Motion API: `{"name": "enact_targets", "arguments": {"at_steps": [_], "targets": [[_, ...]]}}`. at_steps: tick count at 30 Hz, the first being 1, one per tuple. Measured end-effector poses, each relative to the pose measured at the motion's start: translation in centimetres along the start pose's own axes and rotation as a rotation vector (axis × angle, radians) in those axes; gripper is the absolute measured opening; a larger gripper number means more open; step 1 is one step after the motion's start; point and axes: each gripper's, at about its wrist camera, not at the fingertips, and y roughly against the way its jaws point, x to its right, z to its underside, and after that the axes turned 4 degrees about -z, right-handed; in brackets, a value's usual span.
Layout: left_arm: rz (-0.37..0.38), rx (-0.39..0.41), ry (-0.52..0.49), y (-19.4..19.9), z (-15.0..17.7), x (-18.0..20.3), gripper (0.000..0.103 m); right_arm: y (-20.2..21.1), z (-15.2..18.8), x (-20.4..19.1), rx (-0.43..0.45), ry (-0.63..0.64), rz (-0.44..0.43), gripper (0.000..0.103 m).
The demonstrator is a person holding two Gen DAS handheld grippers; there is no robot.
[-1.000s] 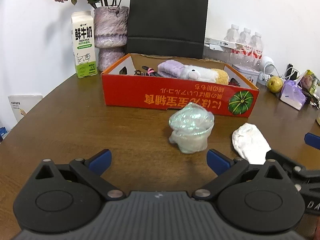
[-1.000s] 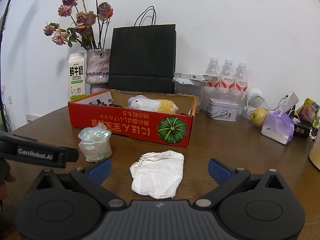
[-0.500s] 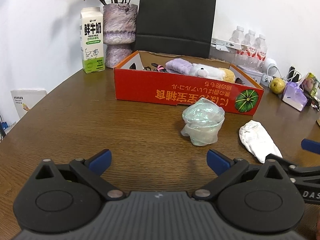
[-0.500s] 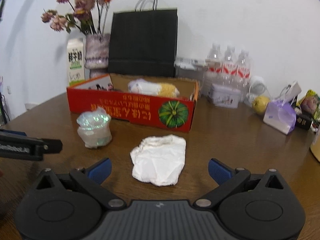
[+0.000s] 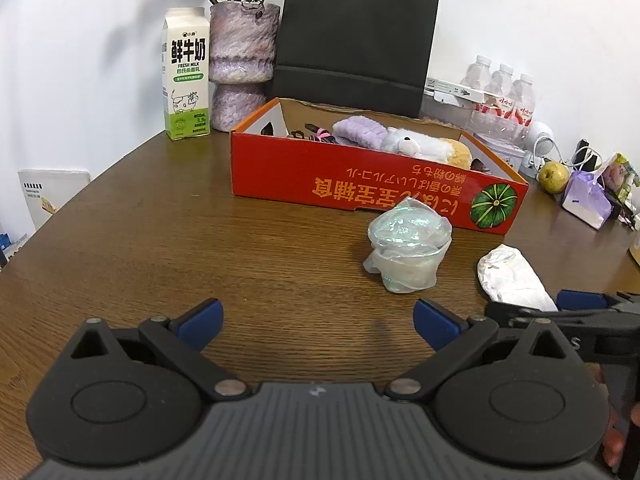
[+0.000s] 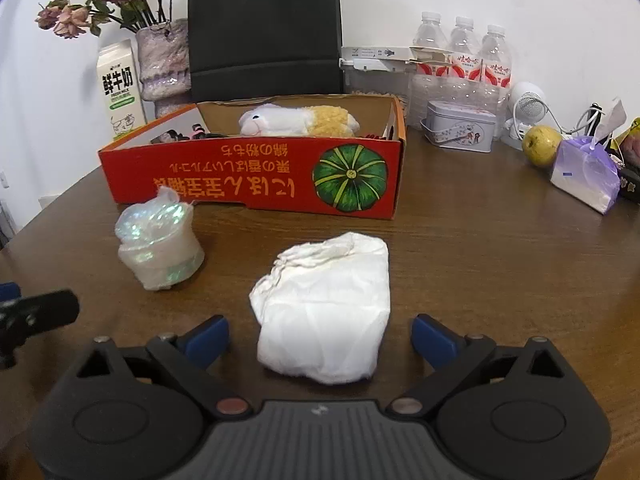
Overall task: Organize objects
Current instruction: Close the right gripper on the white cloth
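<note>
Right gripper: fingers apart, crumpled white cloth bundle between them on brown wooden counter. Left gripper: fingers apart, iridescent plastic-wrapped cup ahead-right. Beyond: red pumpkin-printed cardboard box; white-green carton marked "FRESH MILK".

Both cameras sit low over the wooden table, each behind its own fingers, and face the red box. The left wrist view looks from the box's front-left and stands farther from it. The right wrist view looks from the front, nearer. Both share the box, the black bag behind it, and the milk carton.
</note>
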Motion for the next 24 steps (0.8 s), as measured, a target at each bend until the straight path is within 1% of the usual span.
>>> {"name": "enact_targets", "arguments": {"at_steps": [1, 2, 3, 4, 5, 7, 9, 10, 11, 12, 15, 17, 21, 24], "targets": [[0.002, 0.001, 0.000, 0.0, 0.0, 0.0, 0.103, -0.2, -0.1, -0.1, -0.002, 0.006, 0.002, 0.099], [0.000, 0.001, 0.000, 0.0, 0.0, 0.0, 0.103, -0.3, -0.2, -0.2, -0.002, 0.015, 0.003, 0.096], [0.000, -0.001, 0.000, -0.1, 0.0, 0.0, 0.103, -0.4, -0.4, -0.3, 0.004, 0.021, 0.001, 0.088], [0.001, -0.002, 0.000, -0.1, 0.0, 0.0, 0.103, -0.4, -0.5, -0.4, 0.013, 0.024, -0.003, 0.083], [0.000, -0.001, 0.001, -0.1, 0.0, 0.0, 0.103, -0.4, -0.5, -0.4, 0.022, 0.027, -0.008, 0.070], [0.001, -0.002, 0.002, -0.1, 0.0, 0.0, 0.103, -0.3, -0.5, -0.5, 0.027, 0.032, -0.018, 0.064], [0.000, -0.003, 0.001, -0.1, 0.0, 0.0, 0.103, -0.1, -0.6, -0.5, 0.036, 0.031, -0.023, 0.047], [0.000, -0.004, 0.002, -0.1, 0.0, 0.0, 0.103, -0.1, -0.6, -0.4, 0.040, 0.027, -0.026, 0.043], [0.000, -0.004, 0.002, -0.1, 0.1, 0.0, 0.103, 0.0, -0.6, -0.3, 0.045, 0.021, -0.033, 0.035], [0.000, -0.003, 0.003, -0.1, 0.1, 0.0, 0.103, 0.2, -0.6, -0.2, 0.053, 0.013, -0.040, 0.031], [-0.003, -0.005, 0.005, -0.2, 0.0, -0.1, 0.103, 1.0, -0.5, 0.2, 0.104, -0.006, -0.048, 0.028], [-0.004, -0.007, 0.007, -0.3, 0.0, -0.1, 0.103, 1.9, -0.2, 0.1, 0.160, -0.001, -0.045, 0.028], [-0.011, -0.014, 0.005, -0.5, 0.1, -0.1, 0.103, 3.6, 0.4, -0.6, 0.259, 0.065, -0.022, 0.028], [-0.019, -0.021, 0.005, -0.7, 0.1, 0.0, 0.103, 4.5, 0.6, -0.9, 0.304, 0.109, -0.010, 0.028]]}}
